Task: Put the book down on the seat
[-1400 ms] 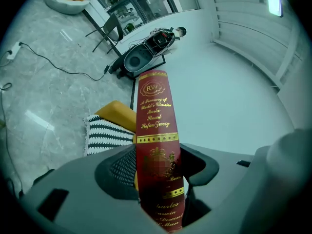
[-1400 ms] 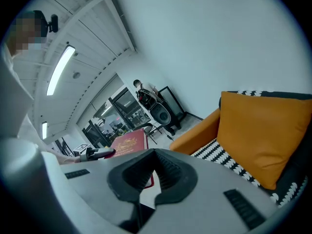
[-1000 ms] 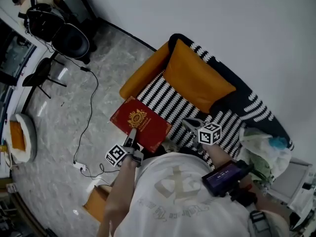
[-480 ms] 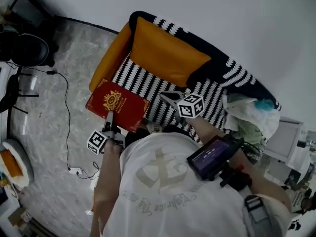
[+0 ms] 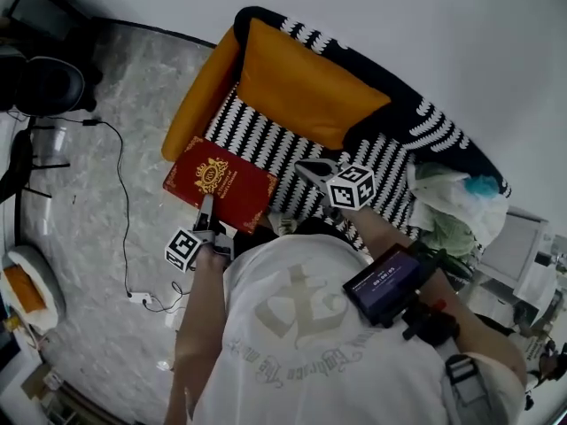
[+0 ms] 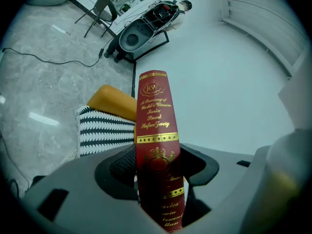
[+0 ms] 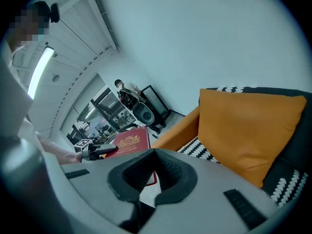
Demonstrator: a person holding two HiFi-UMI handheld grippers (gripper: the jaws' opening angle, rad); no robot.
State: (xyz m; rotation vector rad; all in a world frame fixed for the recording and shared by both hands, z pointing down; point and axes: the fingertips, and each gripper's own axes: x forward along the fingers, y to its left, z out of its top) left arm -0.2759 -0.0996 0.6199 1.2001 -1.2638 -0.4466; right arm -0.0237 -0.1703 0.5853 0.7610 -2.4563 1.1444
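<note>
Little has moved in the last half second; book (image 5: 220, 184) and both grippers sit about where they were against the chair.

Left forearm reaches straight out from near. The left gripper (image 5: 207, 207) pinches the book's near edge, with its marker cube (image 5: 183, 249) just behind. The book lies roughly flat, cover up, over the near left corner of the striped seat (image 5: 266, 140), partly overhanging the floor (image 5: 115, 166). Can't tell if it touches the seat.

Right arm is bent across the body. The right gripper (image 5: 310, 169) hovers over the seat's near edge, right of the book.

Only the left gripper view shows the gold-lettered spine clamped between the jaws. The head view shows the crest on the cover. The right gripper view shows its own jaws spread and empty, with the orange cushion (image 7: 248, 126) to the right.
</note>
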